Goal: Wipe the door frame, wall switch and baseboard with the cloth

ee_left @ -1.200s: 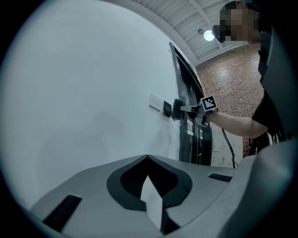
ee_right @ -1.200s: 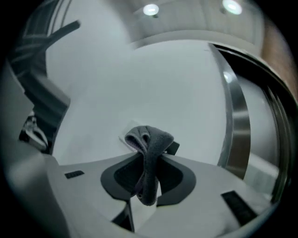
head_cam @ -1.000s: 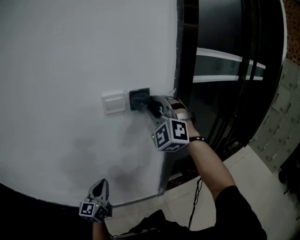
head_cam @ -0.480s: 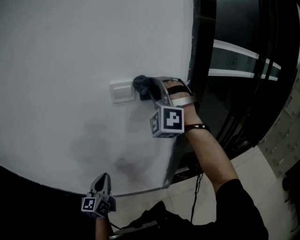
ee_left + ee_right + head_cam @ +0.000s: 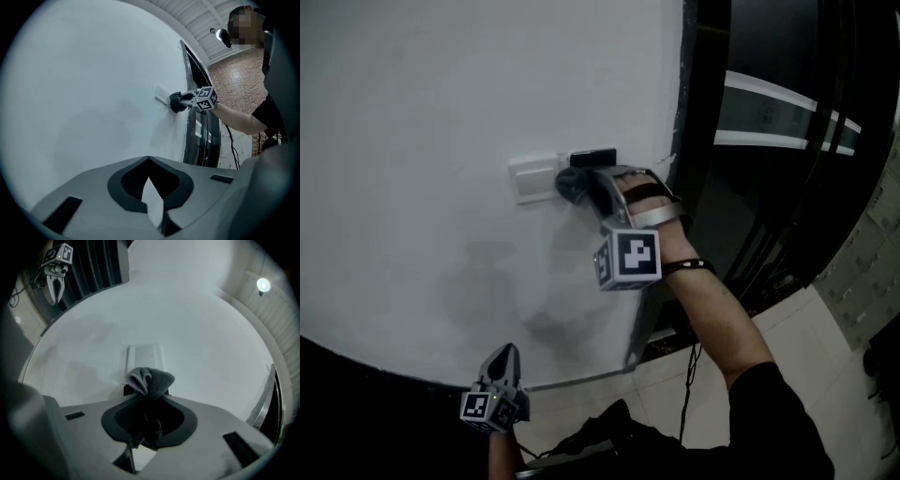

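Grey fleecy cloth [image 5: 150,377] partly hides a dark plate [image 5: 592,157] that is hard to make out. The right gripper [image 5: 147,401] clamps the cloth, whose end touches the white wall [image 5: 422,112] just beside the white rectangular wall switch [image 5: 145,355]. The left gripper [image 5: 149,160] is closed and empty.

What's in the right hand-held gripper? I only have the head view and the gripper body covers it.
Observer: A grey cloth, bunched up. The right gripper view shows the right hand-held gripper with its jaws shut on it.
Operator: Where's the cloth sitting?
Observer: The left gripper view catches it side-on. It is against the wall, at the edge of the white switch nearest the door frame.
Operator: Is the left one carrying anything?
Observer: No. The left hand-held gripper has its jaws closed tip to tip, and only wall shows through the gap behind the tips.
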The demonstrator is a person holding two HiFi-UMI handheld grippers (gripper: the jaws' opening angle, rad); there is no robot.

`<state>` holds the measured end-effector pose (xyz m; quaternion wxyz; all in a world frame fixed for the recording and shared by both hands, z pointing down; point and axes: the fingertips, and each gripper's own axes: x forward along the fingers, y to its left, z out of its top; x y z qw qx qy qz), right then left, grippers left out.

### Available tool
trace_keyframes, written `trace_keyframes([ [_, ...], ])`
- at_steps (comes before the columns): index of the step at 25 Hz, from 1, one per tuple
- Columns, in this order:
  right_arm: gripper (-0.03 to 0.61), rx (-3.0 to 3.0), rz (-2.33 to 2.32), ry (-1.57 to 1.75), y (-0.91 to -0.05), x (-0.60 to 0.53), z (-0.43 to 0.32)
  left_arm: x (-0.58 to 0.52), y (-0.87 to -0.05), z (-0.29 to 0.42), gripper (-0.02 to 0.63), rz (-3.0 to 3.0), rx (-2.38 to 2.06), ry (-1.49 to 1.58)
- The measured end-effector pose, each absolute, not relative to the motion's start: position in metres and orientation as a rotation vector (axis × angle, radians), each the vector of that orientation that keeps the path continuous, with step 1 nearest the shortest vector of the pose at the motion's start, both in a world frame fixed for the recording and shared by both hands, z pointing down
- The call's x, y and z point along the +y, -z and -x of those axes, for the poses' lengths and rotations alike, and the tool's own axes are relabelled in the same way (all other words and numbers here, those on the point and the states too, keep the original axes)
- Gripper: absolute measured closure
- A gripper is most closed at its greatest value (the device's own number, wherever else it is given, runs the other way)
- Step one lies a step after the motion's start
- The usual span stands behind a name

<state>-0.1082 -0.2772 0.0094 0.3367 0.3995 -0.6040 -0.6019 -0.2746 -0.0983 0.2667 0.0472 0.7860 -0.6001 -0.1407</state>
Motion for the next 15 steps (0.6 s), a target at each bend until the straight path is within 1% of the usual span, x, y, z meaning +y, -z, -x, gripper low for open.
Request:
trace_keyframes([
  [8,0.494,-1.573,-0.998,1.543,-0.025,-0.277,0.109,-0.098,-0.271,0.27,0.621,-2.385,-1.797,0.451],
  [15,0.494,-1.593,-0.996,1.526,-0.035,-0.276,0.11,-0.091,-0.273,0.275,0.621,-2.378,-1.841,0.399],
])
